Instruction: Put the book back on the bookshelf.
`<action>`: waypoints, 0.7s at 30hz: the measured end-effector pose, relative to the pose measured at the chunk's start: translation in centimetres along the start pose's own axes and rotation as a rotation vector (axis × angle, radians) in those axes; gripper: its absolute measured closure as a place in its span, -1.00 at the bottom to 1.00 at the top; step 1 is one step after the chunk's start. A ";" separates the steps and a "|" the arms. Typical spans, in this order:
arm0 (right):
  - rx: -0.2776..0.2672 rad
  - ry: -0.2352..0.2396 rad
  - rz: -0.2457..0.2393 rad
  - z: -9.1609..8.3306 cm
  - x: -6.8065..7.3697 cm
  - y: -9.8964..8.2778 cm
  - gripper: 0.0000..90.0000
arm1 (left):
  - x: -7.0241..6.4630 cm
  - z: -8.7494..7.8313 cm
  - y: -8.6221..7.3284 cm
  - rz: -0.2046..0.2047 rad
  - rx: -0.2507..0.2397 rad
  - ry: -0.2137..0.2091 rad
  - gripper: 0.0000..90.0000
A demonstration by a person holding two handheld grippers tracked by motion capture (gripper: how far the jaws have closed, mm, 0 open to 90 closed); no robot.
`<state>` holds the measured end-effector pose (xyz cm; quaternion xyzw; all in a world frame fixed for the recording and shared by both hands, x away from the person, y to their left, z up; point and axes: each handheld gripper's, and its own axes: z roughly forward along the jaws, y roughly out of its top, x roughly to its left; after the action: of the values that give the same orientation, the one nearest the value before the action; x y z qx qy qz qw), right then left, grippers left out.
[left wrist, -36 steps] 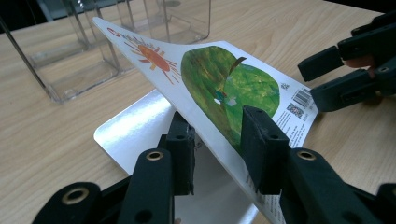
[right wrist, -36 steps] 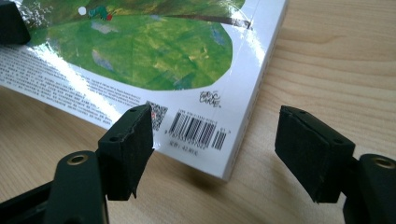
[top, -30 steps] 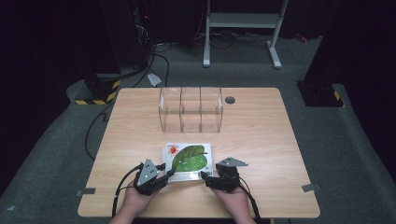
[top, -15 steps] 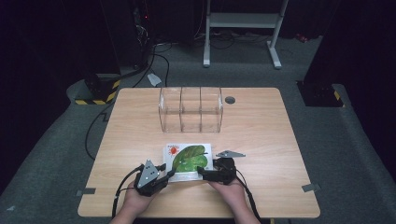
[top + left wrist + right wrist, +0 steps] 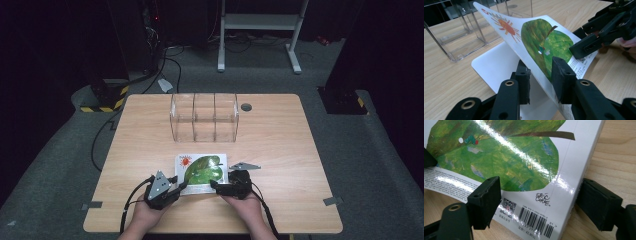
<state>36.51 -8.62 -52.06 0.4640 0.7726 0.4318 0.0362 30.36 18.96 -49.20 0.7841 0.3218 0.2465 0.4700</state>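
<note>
1. High view: a picture book (image 5: 201,172) is seen lying near the front edge of the worktop (image 5: 280,150), between the two hands, with a clear three-bay organiser (image 5: 204,117) standing well behind it.
2. Its glossy back cover (image 5: 541,47) is lifted and bowed upward in the left gripper view; it is judged light, thin, flexible and slippery, while the closed pages and spine stay stiffer.
3. A hold is best taken at a cover edge or across the spine, where less slip is expected.
4. The left tongs (image 5: 540,77) are pressed together, pinching the lifted cover at its near edge.
5. The right tongs (image 5: 536,205) are spread astride the spine corner by the barcode, pads not pressing; their jaws have just been closing a little.
6. Compared with a second ago, the right tongs are found turned in against the book's right corner, and the book has hardly shifted.
</note>
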 end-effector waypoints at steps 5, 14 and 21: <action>-0.031 -0.035 -0.024 -0.5 0.3 -0.1 -0.41 | 0.2 0.1 0.0 -0.027 0.002 0.003 0.55; -0.070 -0.076 -0.055 -0.9 0.6 -0.5 -0.30 | 0.7 0.3 -0.3 -0.072 0.011 -0.009 0.57; -0.099 -0.099 -0.071 -1.4 0.9 -1.0 -0.20 | 0.9 0.4 -0.4 -0.086 0.014 -0.017 0.58</action>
<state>34.69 -9.02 -51.57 0.4548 0.7635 0.4445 0.1123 31.10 19.49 -49.64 0.7751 0.3527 0.2172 0.4771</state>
